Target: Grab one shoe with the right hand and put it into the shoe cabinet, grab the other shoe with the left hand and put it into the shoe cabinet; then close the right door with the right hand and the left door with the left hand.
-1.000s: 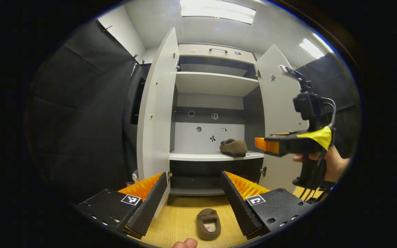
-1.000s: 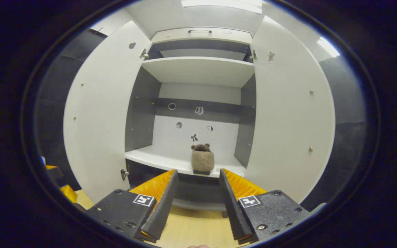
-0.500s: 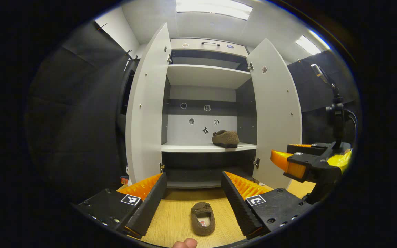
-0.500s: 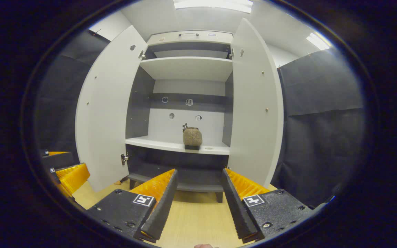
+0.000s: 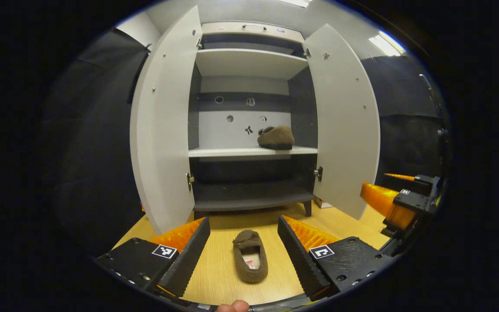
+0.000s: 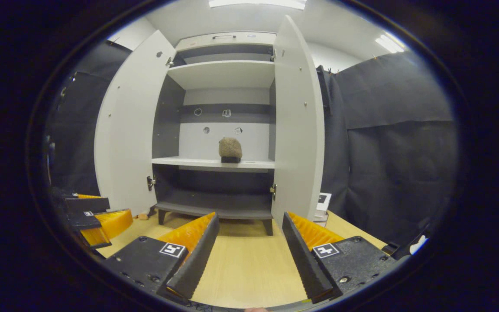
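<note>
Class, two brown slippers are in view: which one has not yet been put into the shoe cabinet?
The slipper on the floor, lying between the left gripper fingers, opening up. The other slipper already rests on the cabinet's white shelf.

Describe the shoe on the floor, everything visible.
The shoe on the floor is a brown, fuzzy, slipper-like shoe with an open top showing a pale insole. It lies flat, sole down, on the light wood floor, toe toward the open cabinet. It sits between the open jaws of the left gripper, untouched.
</note>
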Tool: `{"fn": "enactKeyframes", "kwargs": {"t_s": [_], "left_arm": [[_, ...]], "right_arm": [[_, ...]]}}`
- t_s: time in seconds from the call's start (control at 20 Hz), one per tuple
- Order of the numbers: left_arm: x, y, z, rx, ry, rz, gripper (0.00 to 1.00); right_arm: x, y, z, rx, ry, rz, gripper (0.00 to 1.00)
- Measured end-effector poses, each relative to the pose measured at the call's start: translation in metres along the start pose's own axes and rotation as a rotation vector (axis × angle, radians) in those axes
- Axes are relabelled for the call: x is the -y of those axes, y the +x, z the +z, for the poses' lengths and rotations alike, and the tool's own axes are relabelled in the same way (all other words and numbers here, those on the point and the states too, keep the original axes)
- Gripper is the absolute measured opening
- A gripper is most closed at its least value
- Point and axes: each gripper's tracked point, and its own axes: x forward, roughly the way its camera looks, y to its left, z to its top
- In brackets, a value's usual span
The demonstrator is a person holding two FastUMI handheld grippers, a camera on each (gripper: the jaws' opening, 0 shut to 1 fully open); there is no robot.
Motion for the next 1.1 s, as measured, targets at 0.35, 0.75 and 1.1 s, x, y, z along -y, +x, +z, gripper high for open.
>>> {"fn": "enactKeyframes", "kwargs": {"t_s": [0.35, 0.75, 1.1], "left_arm": [[-0.007, 0.054, -0.096, -0.359, -0.143, -0.038, 0.96], [-0.020, 0.063, -0.142, -0.499, -0.162, 0.079, 0.96], [-0.010, 0.091, -0.157, -0.501, -0.211, 0.039, 0.83]], "right_arm": [[0.020, -0.002, -0.005, -0.018, -0.027, -0.024, 0.92], [0.022, 0.002, -0.010, -0.043, -0.106, -0.029, 0.92], [0.021, 0.011, -0.010, -0.051, -0.135, -0.023, 0.95]]}}
